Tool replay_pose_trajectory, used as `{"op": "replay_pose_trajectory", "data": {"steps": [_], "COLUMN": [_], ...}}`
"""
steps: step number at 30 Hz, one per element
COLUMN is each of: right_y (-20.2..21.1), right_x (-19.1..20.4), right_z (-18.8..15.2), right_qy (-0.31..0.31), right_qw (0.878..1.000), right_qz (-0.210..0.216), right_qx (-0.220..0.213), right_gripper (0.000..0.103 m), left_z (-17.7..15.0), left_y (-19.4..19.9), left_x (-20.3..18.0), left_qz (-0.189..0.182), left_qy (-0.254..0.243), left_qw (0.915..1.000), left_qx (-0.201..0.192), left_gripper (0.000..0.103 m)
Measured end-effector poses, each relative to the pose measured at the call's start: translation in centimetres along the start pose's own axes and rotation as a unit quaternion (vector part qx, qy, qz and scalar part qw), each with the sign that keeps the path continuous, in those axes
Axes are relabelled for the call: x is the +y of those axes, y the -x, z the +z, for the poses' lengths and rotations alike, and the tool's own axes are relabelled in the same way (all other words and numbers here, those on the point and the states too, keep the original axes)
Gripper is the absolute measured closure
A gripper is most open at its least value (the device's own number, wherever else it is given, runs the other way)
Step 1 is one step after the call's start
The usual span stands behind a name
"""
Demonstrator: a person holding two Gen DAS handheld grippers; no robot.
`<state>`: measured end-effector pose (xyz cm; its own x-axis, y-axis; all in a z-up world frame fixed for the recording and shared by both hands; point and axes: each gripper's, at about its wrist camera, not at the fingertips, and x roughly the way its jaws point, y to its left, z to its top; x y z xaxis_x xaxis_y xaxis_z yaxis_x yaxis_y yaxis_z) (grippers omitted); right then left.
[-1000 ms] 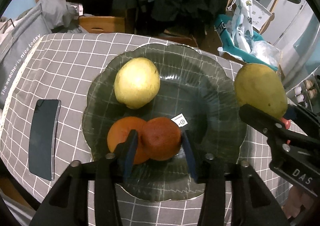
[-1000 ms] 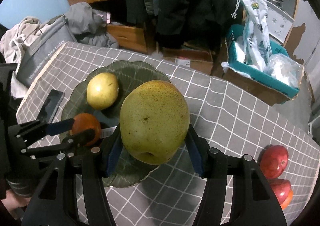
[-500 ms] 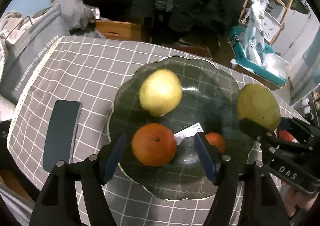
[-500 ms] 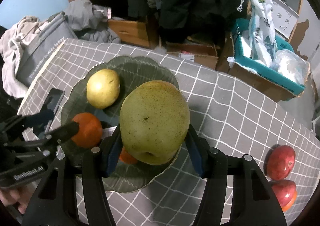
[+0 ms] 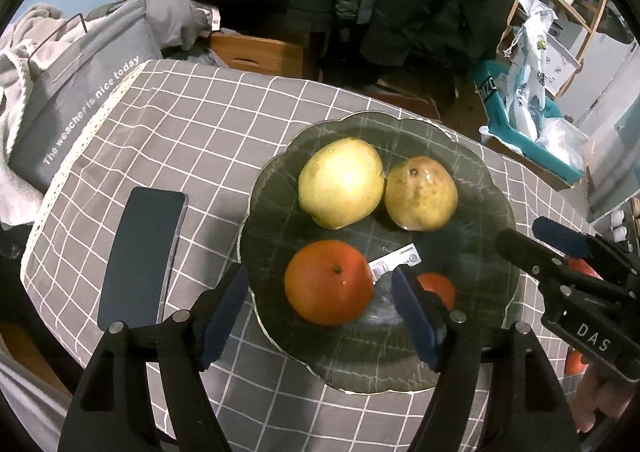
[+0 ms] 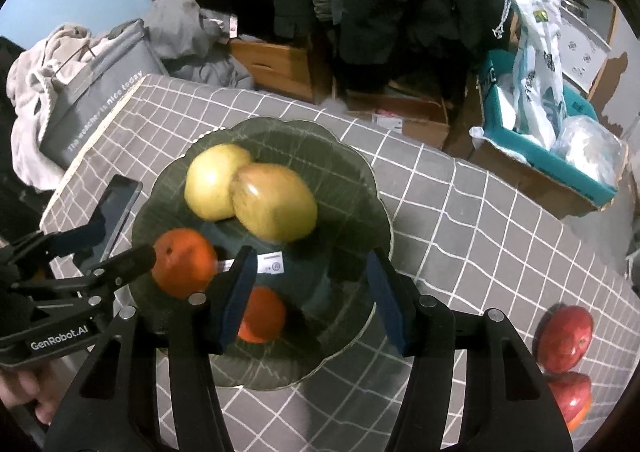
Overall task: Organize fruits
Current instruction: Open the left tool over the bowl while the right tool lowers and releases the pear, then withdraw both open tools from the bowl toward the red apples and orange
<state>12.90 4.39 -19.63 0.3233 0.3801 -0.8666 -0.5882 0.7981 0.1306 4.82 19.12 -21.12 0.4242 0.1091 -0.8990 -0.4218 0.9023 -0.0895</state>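
Observation:
A dark green glass plate (image 5: 472,180) holds a yellow pear (image 5: 340,182), a greenish-brown pear (image 5: 420,194) touching it, a large orange (image 5: 328,282) and a smaller orange (image 5: 438,288). My left gripper (image 5: 320,276) hangs over the plate's near rim, its jaws opening. The large orange lies below and between them, and the pads do not press on it. My right gripper (image 6: 310,256) stands over the plate (image 6: 360,180) with nothing between its jaws. The greenish pear (image 6: 276,202) looks blurred in the right wrist view. Two red apples (image 6: 564,332) lie on the cloth to the right.
A dark phone (image 5: 140,256) lies on the checked tablecloth left of the plate. A white label (image 5: 396,258) sits on the plate between the oranges. Beyond the table's left edge stands a grey bag (image 5: 80,92). A teal box (image 6: 560,156) stands on the floor at the far right.
The greenish pear has left my right gripper and now lies on the plate beside the yellow pear. My left gripper opened off the smaller orange and drew back to the left.

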Motion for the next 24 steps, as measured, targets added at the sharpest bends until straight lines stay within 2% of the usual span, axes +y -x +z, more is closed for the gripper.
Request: {"op": "replay_pose_trajectory", "data": {"steps": [3, 8, 11, 18, 24], "right_y": [0.4, 2.0, 3.2, 6.6, 9.7], "right_x": [-0.1, -0.2, -0.4, -1.6, -3.2], "right_z": [-0.1, -0.1, -0.1, -0.5, -1.5], "right_qy": [0.000, -0.001, -0.004, -0.010, -0.023], "right_qw": [1.000, 1.000, 0.999, 0.997, 0.994], "right_qz": [-0.005, -0.022, -0.027, -0.057, -0.067], "right_qx": [-0.003, -0.022, -0.033, -0.060, -0.079], "right_gripper": [0.044, 0.029, 0.025, 0.024, 0.024], "left_z": [0.0, 0.1, 0.3, 0.4, 0.1], "left_y": [0.3, 1.0, 1.8, 3.9, 5.7], "left_x": [-0.2, -0.6, -1.0, -1.6, -3.6], "left_qz": [-0.001, -0.005, -0.011, -0.025, -0.038], "left_qy": [-0.002, -0.007, -0.009, -0.012, -0.036], "left_qw": [1.0000, 0.9999, 0.9998, 0.9991, 0.9976], "left_qx": [-0.002, -0.006, -0.013, -0.032, -0.045], "left_gripper": [0.027, 0.027, 0.027, 0.023, 0.023]}}
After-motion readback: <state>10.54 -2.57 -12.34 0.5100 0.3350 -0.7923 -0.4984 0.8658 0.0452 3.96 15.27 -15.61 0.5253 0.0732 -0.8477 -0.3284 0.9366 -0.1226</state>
